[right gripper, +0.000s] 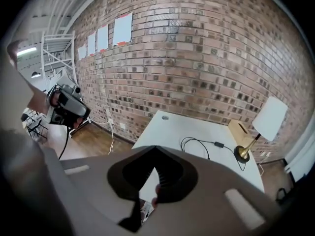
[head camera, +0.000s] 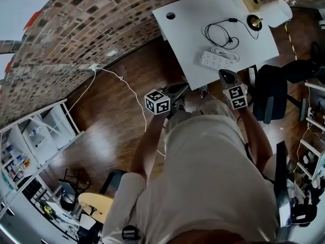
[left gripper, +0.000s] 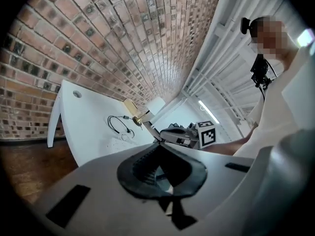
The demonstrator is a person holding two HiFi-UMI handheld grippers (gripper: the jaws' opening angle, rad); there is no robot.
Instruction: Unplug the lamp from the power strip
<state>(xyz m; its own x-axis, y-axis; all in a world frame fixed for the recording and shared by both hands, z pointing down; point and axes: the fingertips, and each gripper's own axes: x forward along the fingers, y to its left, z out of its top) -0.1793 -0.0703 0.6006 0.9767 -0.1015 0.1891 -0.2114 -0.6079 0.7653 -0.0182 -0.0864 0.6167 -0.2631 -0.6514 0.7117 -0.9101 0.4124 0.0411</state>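
Hovering well apart from power strip point(head camera: 217, 60) | left gripper point(head camera: 184, 89), right gripper point(head camera: 225, 74): jaws together, empty; lamp point(head camera: 265, 15) cord point(head camera: 219, 35) ends just beside it (plugged or pulled, I cannot tell) | progress: unsettled

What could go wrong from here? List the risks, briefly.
1. The power strip lies loose on the table; pulling a plug one-handed could drag it.
2. The lamp stands near the table's far corner; snagging its looped black cord might topple it.

Power strip point(head camera: 218, 60): plugged or not, too small to tell.
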